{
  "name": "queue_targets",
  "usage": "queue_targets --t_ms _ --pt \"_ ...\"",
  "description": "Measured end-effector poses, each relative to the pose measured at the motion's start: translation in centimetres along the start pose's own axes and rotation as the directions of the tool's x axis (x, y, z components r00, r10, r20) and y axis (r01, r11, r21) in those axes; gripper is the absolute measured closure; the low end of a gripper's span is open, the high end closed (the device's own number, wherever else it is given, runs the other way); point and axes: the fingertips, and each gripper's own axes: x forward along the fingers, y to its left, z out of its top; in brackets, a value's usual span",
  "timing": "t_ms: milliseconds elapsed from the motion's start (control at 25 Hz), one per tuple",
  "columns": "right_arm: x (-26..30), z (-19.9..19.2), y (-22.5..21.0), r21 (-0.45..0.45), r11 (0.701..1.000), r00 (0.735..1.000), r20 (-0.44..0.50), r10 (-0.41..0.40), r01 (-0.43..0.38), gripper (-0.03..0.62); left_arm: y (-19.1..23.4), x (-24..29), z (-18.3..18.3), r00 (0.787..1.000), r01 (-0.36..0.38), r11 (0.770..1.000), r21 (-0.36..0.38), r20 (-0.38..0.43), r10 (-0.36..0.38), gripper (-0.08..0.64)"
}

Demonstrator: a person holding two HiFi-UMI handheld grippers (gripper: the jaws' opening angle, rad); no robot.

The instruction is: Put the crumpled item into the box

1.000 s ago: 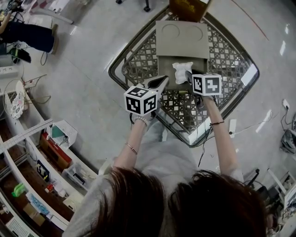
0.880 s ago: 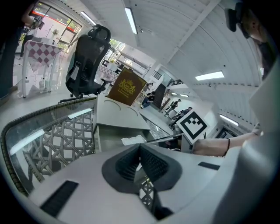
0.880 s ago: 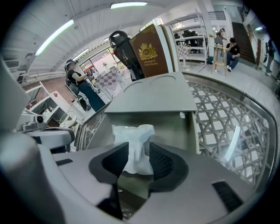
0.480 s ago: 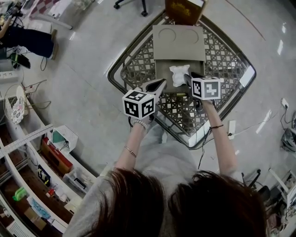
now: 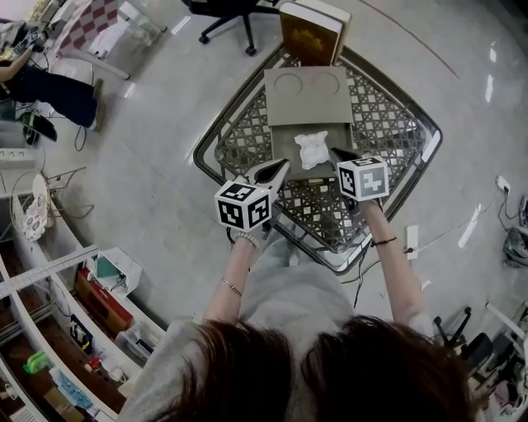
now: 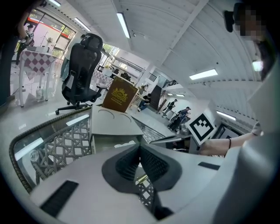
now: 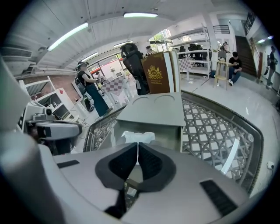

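Observation:
The crumpled white item (image 5: 313, 148) lies inside the open grey box (image 5: 289, 142), whose flat lid (image 5: 307, 92) rests behind it on the lattice table (image 5: 384, 124). My right gripper (image 5: 334, 153) hovers just right of the item, its jaws closed together with nothing between them. From the right gripper view the item (image 7: 138, 137) sits beyond the shut tips (image 7: 138, 144), apart from them. My left gripper (image 5: 285, 166) is shut and empty at the box's near left corner. In the left gripper view a bit of the item (image 6: 124, 143) shows over the box wall.
A brown book-like case (image 5: 309, 31) stands upright at the table's far edge. An office chair (image 5: 227, 12) is behind the table. The table's metal rim (image 5: 216, 124) curves round on the left. Shelves (image 5: 74, 288) and a person (image 5: 49, 78) are at far left.
The right gripper has drawn back a little from the crumpled item, which stays in the box. Both grippers sit slightly lower in the head view, which has shifted.

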Motion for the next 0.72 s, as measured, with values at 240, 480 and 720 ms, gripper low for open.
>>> queue_targets --t_ms 240,480,720 --pt "-2.7 0.6 1.2 -0.004 1.000 0.997 0.074 0.029 -0.029 0.570 -1.5 -1.1 0.6 1.000 0.016 0.999 0.039 0.018 -0.016 0.543" --pt "-6.2 2.0 2.7 -0.012 0.998 0.980 0.187 0.066 -0.065 0.571 -3.4 -2.7 1.2 0.999 0.029 0.996 0.081 0.042 -0.032 0.543" --pt "-9.9 3.7 4.6 -0.060 0.995 0.951 0.295 0.092 -0.077 0.571 -5.1 -4.6 3.0 0.995 0.035 0.990 0.138 0.089 -0.047 0.543"
